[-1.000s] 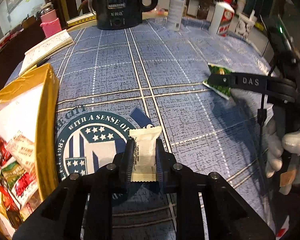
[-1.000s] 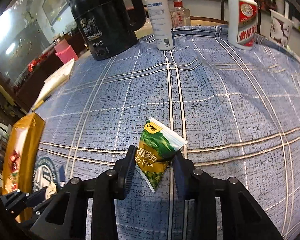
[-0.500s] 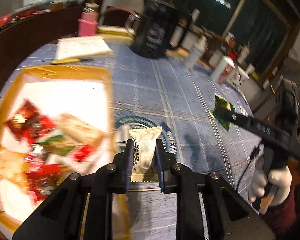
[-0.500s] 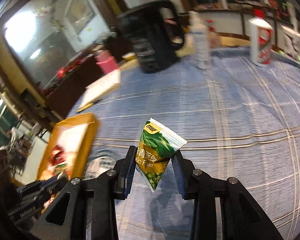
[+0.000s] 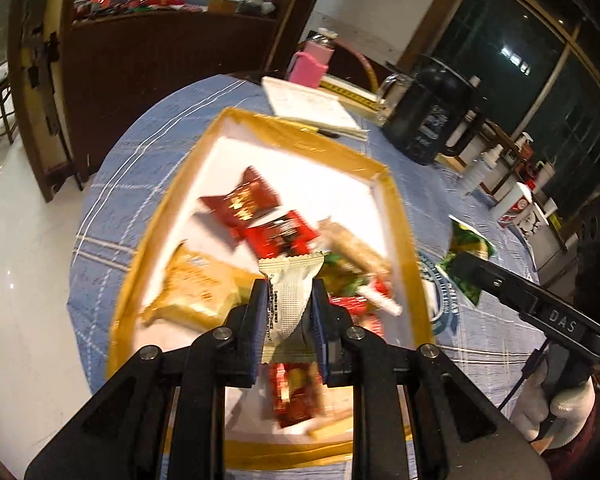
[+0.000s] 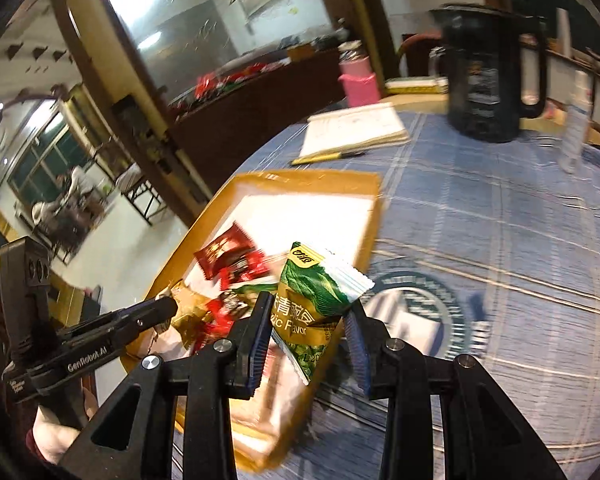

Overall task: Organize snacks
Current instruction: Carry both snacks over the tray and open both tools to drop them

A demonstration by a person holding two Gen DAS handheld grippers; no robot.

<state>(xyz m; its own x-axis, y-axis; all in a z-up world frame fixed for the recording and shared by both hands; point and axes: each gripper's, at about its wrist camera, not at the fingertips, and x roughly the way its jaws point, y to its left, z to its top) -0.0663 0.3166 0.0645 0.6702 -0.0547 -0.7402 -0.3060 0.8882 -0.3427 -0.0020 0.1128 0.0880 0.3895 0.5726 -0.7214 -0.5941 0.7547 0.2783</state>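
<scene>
My left gripper [image 5: 288,308] is shut on a cream-white snack packet [image 5: 290,292] and holds it above the gold-rimmed tray [image 5: 296,136], which holds several red, gold and green snack packets. My right gripper [image 6: 308,320] is shut on a green pea snack packet [image 6: 316,296] and holds it above the tray's right edge [image 6: 368,216]. The right gripper also shows in the left wrist view [image 5: 464,266], right of the tray, with the green packet [image 5: 466,248]. The left gripper shows at the left of the right wrist view [image 6: 168,306].
The tray sits on a round table with a blue checked cloth [image 6: 500,240]. Behind it lie a notebook [image 5: 308,106] and pen; a pink cup [image 5: 310,66], a black kettle [image 5: 432,120] and bottles [image 5: 516,200] stand further back. The table edge and floor are at left.
Both grippers have swung left from the open cloth to over the tray, each still holding its packet. The tray now fills the middle of both views.
</scene>
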